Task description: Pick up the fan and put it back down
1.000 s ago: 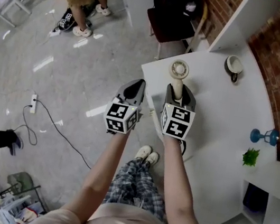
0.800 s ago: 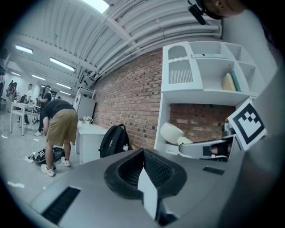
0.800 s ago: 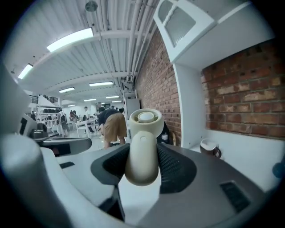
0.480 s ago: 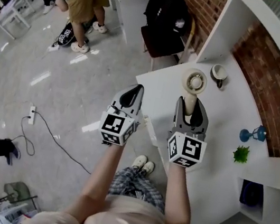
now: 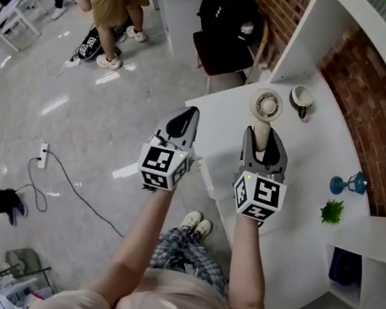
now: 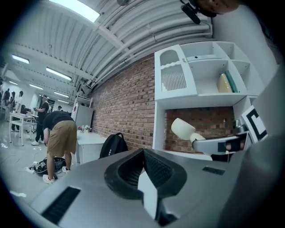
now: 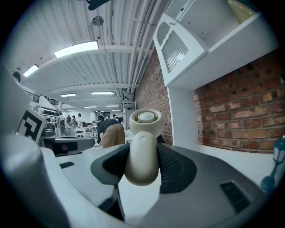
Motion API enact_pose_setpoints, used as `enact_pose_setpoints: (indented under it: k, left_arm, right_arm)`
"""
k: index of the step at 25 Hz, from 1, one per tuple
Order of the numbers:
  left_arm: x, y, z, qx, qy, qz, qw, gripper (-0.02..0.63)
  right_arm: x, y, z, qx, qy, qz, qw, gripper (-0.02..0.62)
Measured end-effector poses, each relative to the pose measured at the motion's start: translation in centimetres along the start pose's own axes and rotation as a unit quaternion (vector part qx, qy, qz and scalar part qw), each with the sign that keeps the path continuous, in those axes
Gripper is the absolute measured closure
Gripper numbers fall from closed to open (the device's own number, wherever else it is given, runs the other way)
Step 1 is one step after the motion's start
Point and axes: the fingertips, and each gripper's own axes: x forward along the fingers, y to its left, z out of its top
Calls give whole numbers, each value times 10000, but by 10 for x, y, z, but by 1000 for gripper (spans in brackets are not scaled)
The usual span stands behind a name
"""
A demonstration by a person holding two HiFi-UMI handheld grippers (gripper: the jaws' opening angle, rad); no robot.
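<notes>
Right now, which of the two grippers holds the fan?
The right gripper: its jaws grip the fan by the handle. The left gripper has its jaws together, with nothing between them.

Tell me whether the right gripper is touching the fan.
Touching. In the right gripper view, the right gripper has both pads pressed against the handle of the fan, with no gap on either side.

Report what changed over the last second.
The right gripper raised the fan higher over the table; the left gripper rose alongside it. Unchanged: right jaws clamped on the fan's handle, left jaws shut and empty, cup in place.
</notes>
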Motion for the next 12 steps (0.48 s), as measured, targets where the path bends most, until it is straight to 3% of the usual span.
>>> enact_pose_setpoints:
  k: [6,12]
  left_arm:
    - [34,18,-31,-130,285,18,9995,578]
    - [64,32,-80,-380,682,30,9969,578]
  right_arm:
    - [49,-1,-43,79,532,4,9986,388]
    - [88,6,-107,-21,1376,148,9904,388]
